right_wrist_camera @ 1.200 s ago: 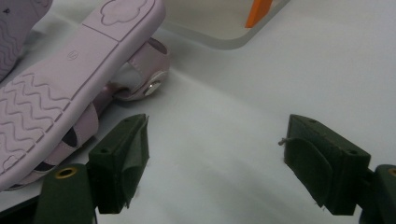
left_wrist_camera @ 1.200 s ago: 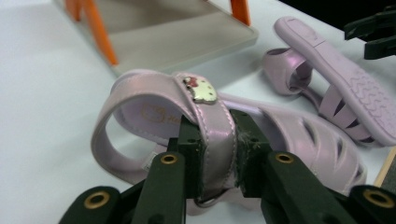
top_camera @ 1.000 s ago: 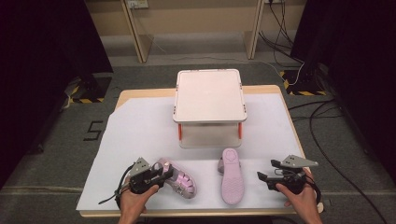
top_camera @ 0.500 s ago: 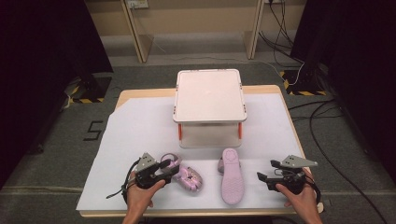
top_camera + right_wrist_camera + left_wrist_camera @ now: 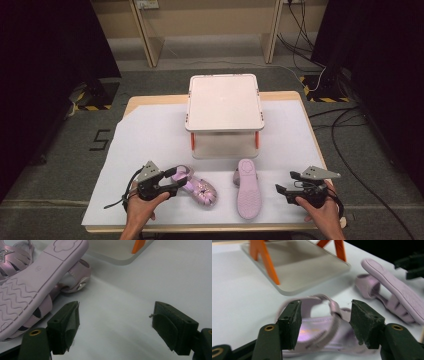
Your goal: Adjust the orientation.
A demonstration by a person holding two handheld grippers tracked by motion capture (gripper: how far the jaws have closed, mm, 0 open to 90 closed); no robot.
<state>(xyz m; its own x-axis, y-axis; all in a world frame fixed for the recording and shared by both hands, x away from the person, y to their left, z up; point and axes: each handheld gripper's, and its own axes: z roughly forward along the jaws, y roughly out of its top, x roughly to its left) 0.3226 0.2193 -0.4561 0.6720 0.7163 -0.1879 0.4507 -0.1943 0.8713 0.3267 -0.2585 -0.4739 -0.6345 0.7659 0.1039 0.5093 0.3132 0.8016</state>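
White sheet [image 5: 150, 135] over a wooden table, grey floor and dark curtains around. Near the front edge, left of centre, an upright pink sandal [image 5: 196, 186] lying on the sheet, heel strap between the pads of the left gripper [image 5: 176, 181], just in front and to the left of the white box [image 5: 224, 102] with orange latches. Left jaws just been opening, now parted with a gap on either side of the strap, pads pressing on nothing. Directly in front of the box, a second sandal [image 5: 247, 187] turned sole up, heel end toward the box, well apart from the first. Farther right of the box, near the sheet's right edge, right gripper [image 5: 280, 189] held low, jaws wide and empty, aimed toward the upturned sandal.
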